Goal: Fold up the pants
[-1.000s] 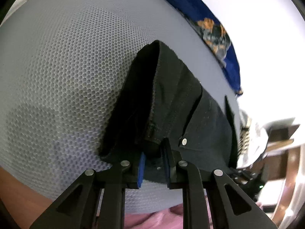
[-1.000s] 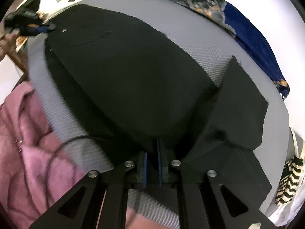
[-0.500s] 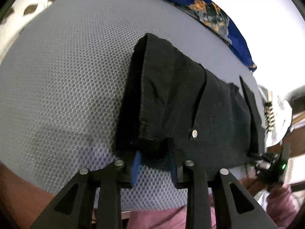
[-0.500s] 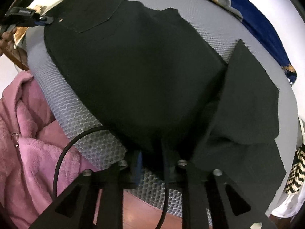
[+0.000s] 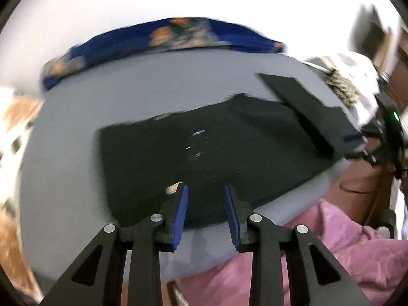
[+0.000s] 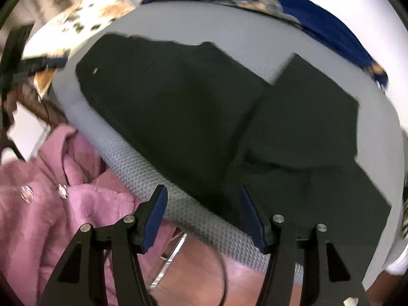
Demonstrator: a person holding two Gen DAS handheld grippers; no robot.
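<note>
One pair of pants [image 6: 183,117], lengthwise left-right, waistband left

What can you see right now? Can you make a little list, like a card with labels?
Clothes: black pants, lying folded, one leg end sticking out at an angle
Surface: grey mesh pad
Left gripper: open, over the pants' near edge, nothing pinched
Right gripper: jaws opening, above the pants' near edge, not gripping
Behind: blue flowery cloth
Near side: pink fluffy garment
</note>
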